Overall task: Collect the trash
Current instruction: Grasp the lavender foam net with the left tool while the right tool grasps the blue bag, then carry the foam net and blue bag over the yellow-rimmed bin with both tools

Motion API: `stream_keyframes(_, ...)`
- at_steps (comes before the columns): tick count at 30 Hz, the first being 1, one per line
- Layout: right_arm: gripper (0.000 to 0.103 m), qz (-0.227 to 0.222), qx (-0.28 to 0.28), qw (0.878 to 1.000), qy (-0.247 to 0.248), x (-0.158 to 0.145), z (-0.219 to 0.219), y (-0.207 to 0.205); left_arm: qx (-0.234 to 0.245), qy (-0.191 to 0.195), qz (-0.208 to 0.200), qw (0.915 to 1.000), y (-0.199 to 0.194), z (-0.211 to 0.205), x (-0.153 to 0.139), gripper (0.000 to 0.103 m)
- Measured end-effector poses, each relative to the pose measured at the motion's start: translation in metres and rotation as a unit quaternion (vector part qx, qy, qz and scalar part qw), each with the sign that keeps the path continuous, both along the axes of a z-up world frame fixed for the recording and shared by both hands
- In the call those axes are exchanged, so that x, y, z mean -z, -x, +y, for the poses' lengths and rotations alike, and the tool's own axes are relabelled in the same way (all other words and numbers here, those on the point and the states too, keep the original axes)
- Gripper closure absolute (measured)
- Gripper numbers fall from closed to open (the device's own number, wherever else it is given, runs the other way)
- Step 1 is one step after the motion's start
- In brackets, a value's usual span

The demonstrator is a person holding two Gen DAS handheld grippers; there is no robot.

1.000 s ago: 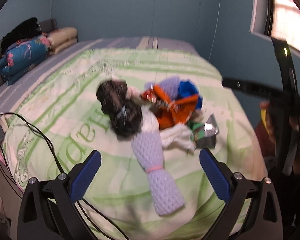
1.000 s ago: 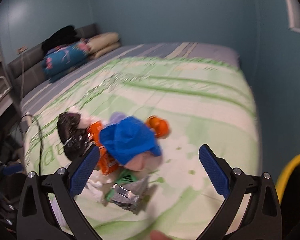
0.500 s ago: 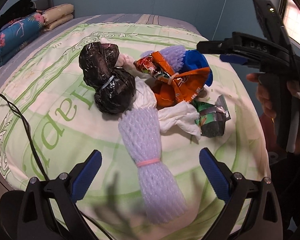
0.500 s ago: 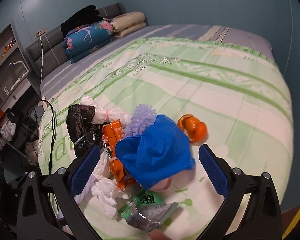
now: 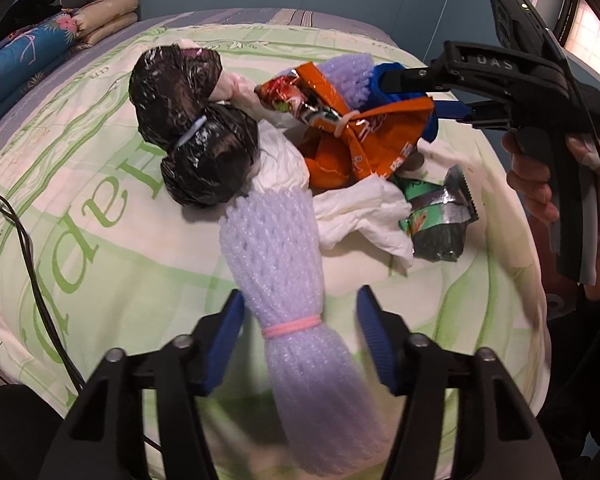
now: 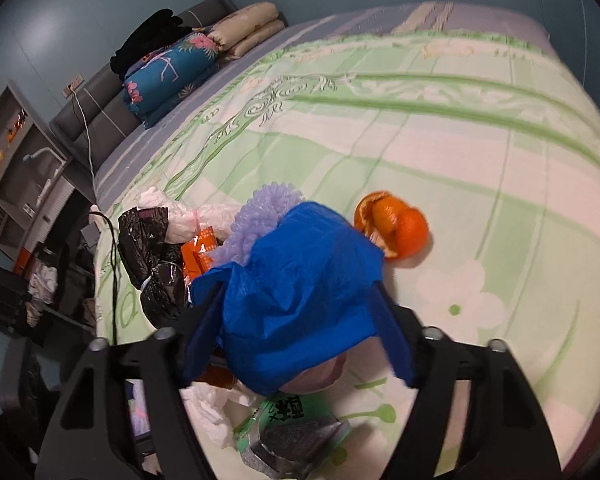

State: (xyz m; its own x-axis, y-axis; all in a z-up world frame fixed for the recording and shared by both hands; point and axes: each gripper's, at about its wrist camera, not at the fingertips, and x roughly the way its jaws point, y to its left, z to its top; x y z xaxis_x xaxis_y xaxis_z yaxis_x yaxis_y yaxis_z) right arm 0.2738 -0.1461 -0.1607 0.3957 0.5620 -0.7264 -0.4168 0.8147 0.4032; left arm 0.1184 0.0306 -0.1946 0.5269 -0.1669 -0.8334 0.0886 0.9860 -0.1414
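A heap of trash lies on the bed. In the left wrist view my left gripper [image 5: 300, 332] straddles a purple foam net sleeve [image 5: 288, 276] near its pink band, with the jaws half closed and gaps on both sides. Behind lie black plastic bags [image 5: 192, 128], an orange snack wrapper [image 5: 364, 140], white tissue [image 5: 368, 216] and a green foil packet [image 5: 436, 216]. In the right wrist view my right gripper [image 6: 296, 328] has both pads against a crumpled blue plastic bag [image 6: 300, 300]. An orange peel [image 6: 396, 232] lies just beyond it.
The green-and-white quilt [image 6: 440, 128] covers the bed. Folded bedding and pillows [image 6: 180, 64] sit at the headboard. A black cable [image 5: 24, 248] runs over the left bed edge. Shelves [image 6: 16, 160] stand left of the bed. The right gripper's body [image 5: 520, 80] shows in the left view.
Both grippers have moved down onto the heap and narrowed: the left around the purple foam sleeve, the right closing onto the blue bag.
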Motion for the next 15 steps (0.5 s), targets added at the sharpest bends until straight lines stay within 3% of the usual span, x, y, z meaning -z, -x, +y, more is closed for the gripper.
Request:
stream_keyframes(4, 0.062, 0.025, -0.004, 0.999, -0.026, 0.006, -0.001, -0.003, -0.004, 0.003, 0.003, 1.0, 0.0, 0.002, 0.003, 0.064)
stream_keyframes(6, 0.083, 0.026, -0.006, 0.999, -0.026, 0.007, 0.001, -0.001, -0.006, 0.005, 0.002, 1.0, 0.002, 0.003, 0.003, 0.068)
stream_keyframes(9, 0.096, 0.025, -0.008, 0.999, -0.033, 0.006, 0.001, 0.002, -0.004, 0.007, -0.005, 1.0, 0.007, 0.001, -0.002, 0.073)
stream_keyframes(15, 0.099, -0.023, -0.011, 0.999, -0.034, -0.02, -0.007, 0.021, 0.003, 0.02, -0.027, 0.9994, 0.019, 0.002, -0.02, 0.074)
